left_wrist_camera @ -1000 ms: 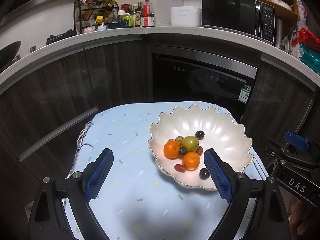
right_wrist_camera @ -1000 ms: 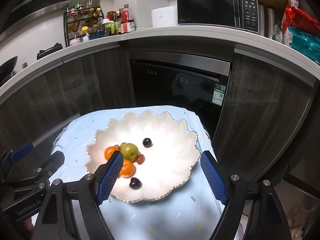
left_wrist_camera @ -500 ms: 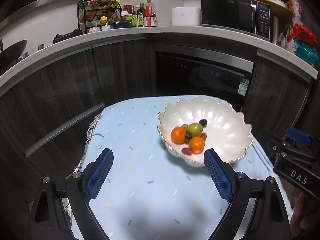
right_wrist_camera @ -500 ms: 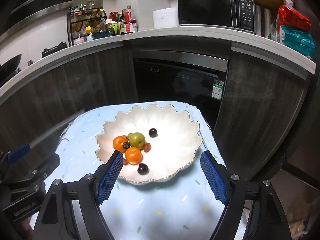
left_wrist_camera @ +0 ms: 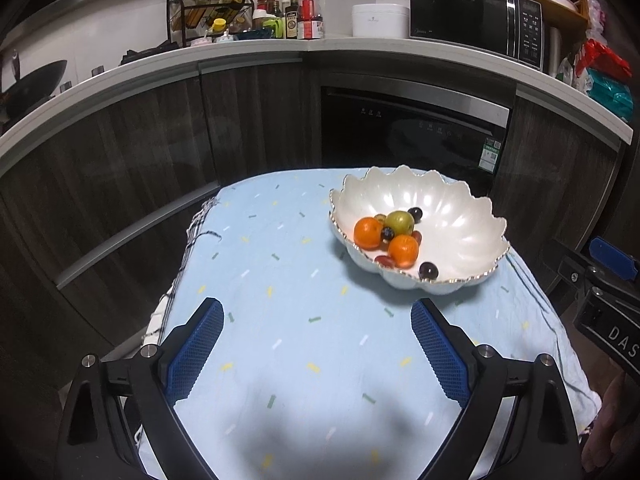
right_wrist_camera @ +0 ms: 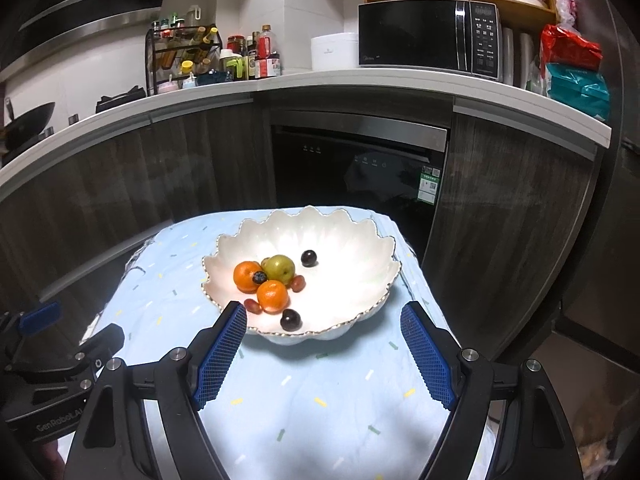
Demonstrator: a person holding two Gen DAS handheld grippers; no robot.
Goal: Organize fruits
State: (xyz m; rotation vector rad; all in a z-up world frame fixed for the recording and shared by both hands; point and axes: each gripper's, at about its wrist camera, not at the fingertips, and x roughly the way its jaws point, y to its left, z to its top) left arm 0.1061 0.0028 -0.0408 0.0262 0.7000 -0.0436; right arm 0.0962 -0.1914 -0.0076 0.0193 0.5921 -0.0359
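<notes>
The fruits lie together in the white scalloped bowl (right_wrist_camera: 304, 276), which stands on the table with the light blue cloth (left_wrist_camera: 288, 320). In the bowl I see two oranges (right_wrist_camera: 272, 296), one green fruit (right_wrist_camera: 281, 268), a blueberry (right_wrist_camera: 259, 277), some small red fruits (right_wrist_camera: 297, 283) and two dark grapes (right_wrist_camera: 291, 319). No fruit is outside the bowl on the cloth, so I judge the sorting is finished or nearly finished, and the step in hand is to bring both tools away from the bowl.

To do this well, both tongs should go back on a smooth line, clear of the gold rim, so that the light bowl is not pushed and the round fruits do not roll. The cloth also should not be pulled, because it hangs loose at the left edge.

The left tongs (left_wrist_camera: 316, 364) are wide open and hold nothing; they point downward over the bare cloth, well apart from the bowl. The right tongs (right_wrist_camera: 322, 356) are also wide open and empty. They point down to the near rim of the bowl, close to it but not touching. The two tools are side by side, each seen at the border of the other view
</notes>
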